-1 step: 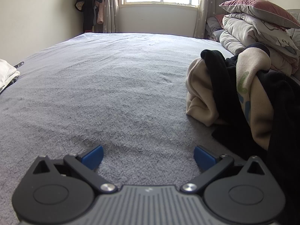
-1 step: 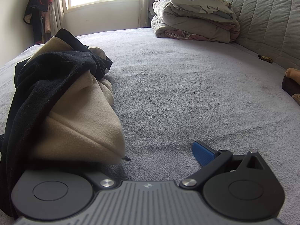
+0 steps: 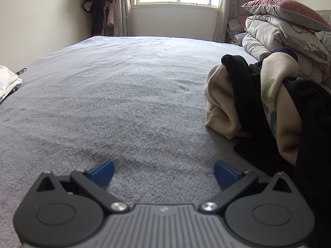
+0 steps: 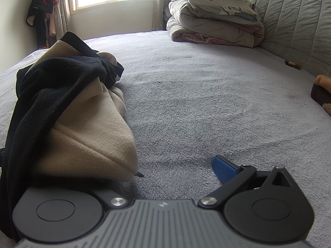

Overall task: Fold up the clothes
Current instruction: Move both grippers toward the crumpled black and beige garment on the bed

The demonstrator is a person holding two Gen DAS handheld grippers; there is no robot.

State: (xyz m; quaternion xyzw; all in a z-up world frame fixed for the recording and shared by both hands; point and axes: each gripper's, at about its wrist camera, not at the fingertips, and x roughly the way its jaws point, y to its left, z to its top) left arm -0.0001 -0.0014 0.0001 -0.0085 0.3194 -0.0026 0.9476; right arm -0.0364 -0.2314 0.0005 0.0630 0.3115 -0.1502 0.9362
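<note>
A crumpled pile of clothes, beige fleece tangled with a black garment, lies on the grey bed cover to the right of my left gripper. That gripper rests low over the cover, open, with nothing between its blue pads. In the right wrist view the same pile fills the left side. My right gripper is open; its right blue pad shows, while the beige fleece covers its left finger.
Folded quilts with a pillow on top are stacked at the head of the bed, beside a quilted headboard. A white folded cloth lies at the bed's left edge. Clothes hang in the corner. A brown item sits far right.
</note>
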